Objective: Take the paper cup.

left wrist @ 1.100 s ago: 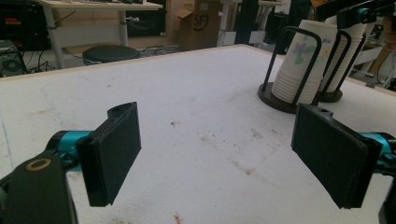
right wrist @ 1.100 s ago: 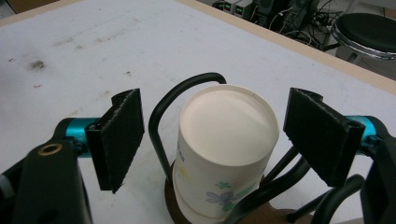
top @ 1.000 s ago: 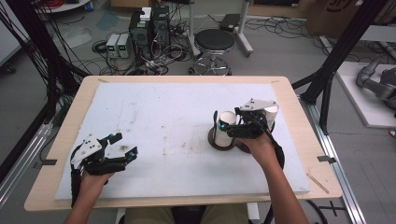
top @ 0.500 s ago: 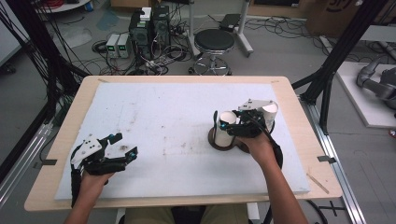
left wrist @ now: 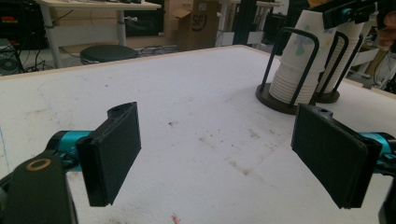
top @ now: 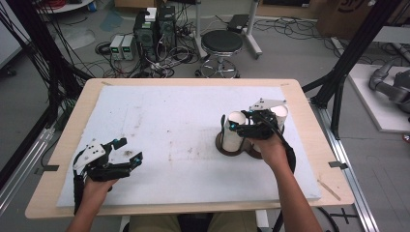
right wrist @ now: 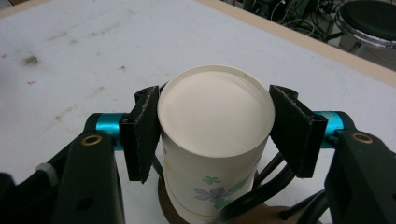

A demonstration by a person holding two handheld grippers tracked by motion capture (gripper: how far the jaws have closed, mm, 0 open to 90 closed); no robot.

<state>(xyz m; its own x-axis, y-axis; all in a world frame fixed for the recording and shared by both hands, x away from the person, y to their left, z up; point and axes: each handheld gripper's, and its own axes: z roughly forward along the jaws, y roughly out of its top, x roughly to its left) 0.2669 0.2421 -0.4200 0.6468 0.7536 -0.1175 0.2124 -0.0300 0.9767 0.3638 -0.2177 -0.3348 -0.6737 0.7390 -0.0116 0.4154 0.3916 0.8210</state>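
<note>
Two stacks of upside-down white paper cups stand in a dark wire holder [top: 226, 148] at the mat's right. My right gripper [top: 237, 127] reaches the left stack [top: 234, 135] from the right. Its jaws have just been closing and now press on both sides of the top paper cup [right wrist: 215, 109], which has a small flower print. The second stack [top: 280, 112] stands right behind that gripper. My left gripper [top: 129, 149] hovers open and holds nothing near the front left of the mat. In the left gripper view its pads [left wrist: 112, 151] stand wide apart, and the cup stacks [left wrist: 293, 70] rise at the far right.
A white foam mat [top: 183, 125] with some dirt marks covers the wooden table [top: 58, 145]. Beyond the far edge stand a black stool [top: 221, 42], computer boxes and cables on the floor. Black frame posts flank both sides of the table.
The right gripper's jaws have closed onto the top cup of the left stack. The left hand has stayed where it was.
</note>
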